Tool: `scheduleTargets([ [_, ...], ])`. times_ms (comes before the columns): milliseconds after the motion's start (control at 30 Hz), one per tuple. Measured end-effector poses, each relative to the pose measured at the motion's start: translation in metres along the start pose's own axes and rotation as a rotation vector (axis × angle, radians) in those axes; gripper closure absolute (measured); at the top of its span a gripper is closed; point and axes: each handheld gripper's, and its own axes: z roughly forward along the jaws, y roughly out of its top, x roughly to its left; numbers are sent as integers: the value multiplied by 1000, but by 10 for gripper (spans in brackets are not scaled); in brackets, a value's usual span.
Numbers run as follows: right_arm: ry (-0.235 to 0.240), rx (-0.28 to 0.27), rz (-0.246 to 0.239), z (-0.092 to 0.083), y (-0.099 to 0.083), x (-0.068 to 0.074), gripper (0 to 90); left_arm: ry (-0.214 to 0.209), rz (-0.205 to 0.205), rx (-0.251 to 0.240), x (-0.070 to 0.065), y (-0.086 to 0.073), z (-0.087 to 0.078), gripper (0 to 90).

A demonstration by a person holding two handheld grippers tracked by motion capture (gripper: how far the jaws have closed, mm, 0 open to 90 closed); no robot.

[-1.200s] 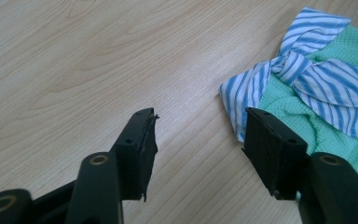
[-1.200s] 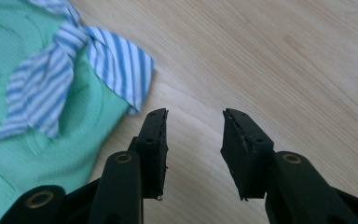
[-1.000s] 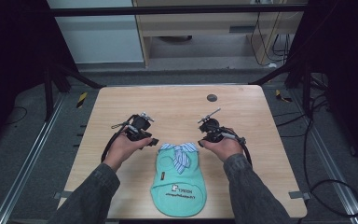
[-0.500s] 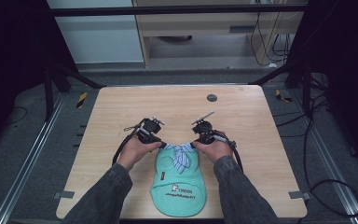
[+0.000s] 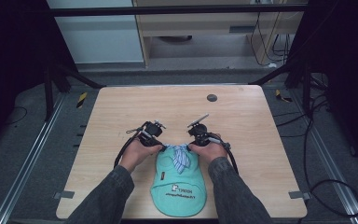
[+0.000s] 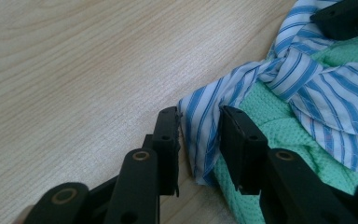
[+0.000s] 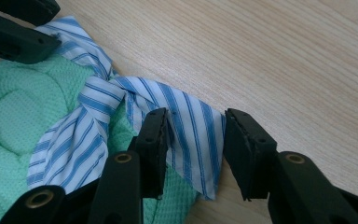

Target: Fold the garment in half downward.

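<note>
A mint-green cap (image 5: 177, 186) lies near the table's front edge, with a blue-and-white striped bow (image 5: 181, 156) knotted at its far end. My left gripper (image 5: 162, 146) comes at the bow from the left and my right gripper (image 5: 189, 146) from the right. In the left gripper view, one striped tail (image 6: 200, 135) lies between the jaws of my left gripper (image 6: 199, 121), which have just been closing and stand a little apart. In the right gripper view, the other tail (image 7: 191, 126) lies between the jaws of my right gripper (image 7: 196, 123), which have just been opening, with a gap at the right pad.
The wooden table (image 5: 121, 107) holds a small dark disc (image 5: 211, 97) near its far edge. Cables trail from both grippers over the tabletop. Black frame posts and floor rails stand around the table.
Both hands have moved inward and down, from either side of the cap's far end to the bow. Each gripper now has a striped tail between its jaws.
</note>
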Motion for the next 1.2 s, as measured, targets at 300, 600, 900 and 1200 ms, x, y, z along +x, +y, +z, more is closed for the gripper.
scheduleTargets([
  [300,-17,3,-19,3,-1,2,584,-3,1,2,0,-2,4,688],
  [600,-27,4,-60,3,-1,7,680,-6,24,-11,-3,-3,5,765],
  [900,-16,-6,-117,3,-2,12,812,-16,66,-22,-5,-4,5,847],
  [1200,-39,-85,-136,-8,-9,13,820,3,93,-59,-9,1,-9,859],
])
